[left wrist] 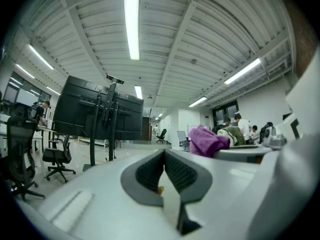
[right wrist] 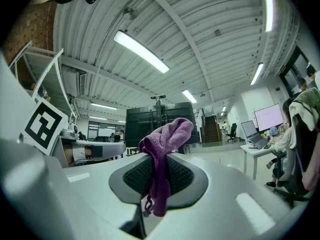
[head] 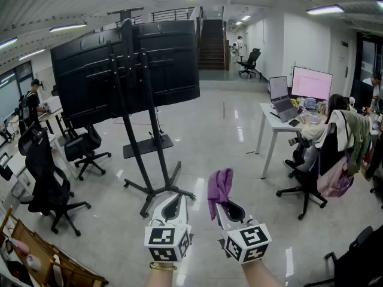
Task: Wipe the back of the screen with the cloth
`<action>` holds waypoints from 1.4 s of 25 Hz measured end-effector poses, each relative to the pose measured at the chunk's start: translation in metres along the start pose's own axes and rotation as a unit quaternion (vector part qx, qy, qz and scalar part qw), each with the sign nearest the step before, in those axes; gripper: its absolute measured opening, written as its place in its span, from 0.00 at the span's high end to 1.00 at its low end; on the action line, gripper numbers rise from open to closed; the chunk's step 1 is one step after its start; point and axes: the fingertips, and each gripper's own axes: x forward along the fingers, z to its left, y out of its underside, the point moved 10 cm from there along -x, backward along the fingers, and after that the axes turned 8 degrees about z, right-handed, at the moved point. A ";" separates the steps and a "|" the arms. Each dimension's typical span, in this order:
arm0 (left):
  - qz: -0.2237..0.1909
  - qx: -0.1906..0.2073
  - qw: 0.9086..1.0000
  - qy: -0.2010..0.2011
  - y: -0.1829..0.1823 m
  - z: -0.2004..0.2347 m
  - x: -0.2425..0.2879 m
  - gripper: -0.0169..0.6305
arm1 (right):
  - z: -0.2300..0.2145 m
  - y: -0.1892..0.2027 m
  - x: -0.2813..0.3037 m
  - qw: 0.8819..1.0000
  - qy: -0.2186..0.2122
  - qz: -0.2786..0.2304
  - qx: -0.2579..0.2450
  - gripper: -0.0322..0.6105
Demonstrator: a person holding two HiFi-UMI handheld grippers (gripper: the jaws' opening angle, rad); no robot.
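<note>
The large black screen (head: 125, 70) stands on a wheeled stand with its back panel facing me, some way ahead; it also shows as the screen (left wrist: 95, 116) in the left gripper view and the screen (right wrist: 157, 124) in the right gripper view. My right gripper (head: 222, 207) is shut on a purple cloth (head: 219, 189), which bunches above the jaws and hangs between them, the cloth (right wrist: 162, 156). My left gripper (head: 173, 207) is shut with nothing in it, its jaws meeting at the tips (left wrist: 164, 153). Both grippers are held low and well short of the screen.
The stand's legs (head: 158, 190) spread over the glossy floor. Black office chairs (head: 51, 184) stand at the left. A white desk (head: 281, 124) with a laptop and monitor is at the right, where a person (head: 326, 130) sits. Stairs (head: 210, 43) rise at the back.
</note>
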 end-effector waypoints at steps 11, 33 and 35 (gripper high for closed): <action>0.020 -0.013 0.999 -0.023 0.013 0.013 0.027 0.96 | -0.014 0.012 0.032 1.000 -0.013 0.017 0.017 0.87; -0.007 -0.004 1.000 -0.022 -0.088 0.213 0.322 0.96 | -0.105 -0.082 0.368 0.999 -0.006 -0.018 -0.035 0.87; -0.004 0.005 1.000 -0.020 -0.097 0.227 0.350 0.96 | -0.116 -0.088 0.397 0.999 -0.003 -0.021 -0.035 0.87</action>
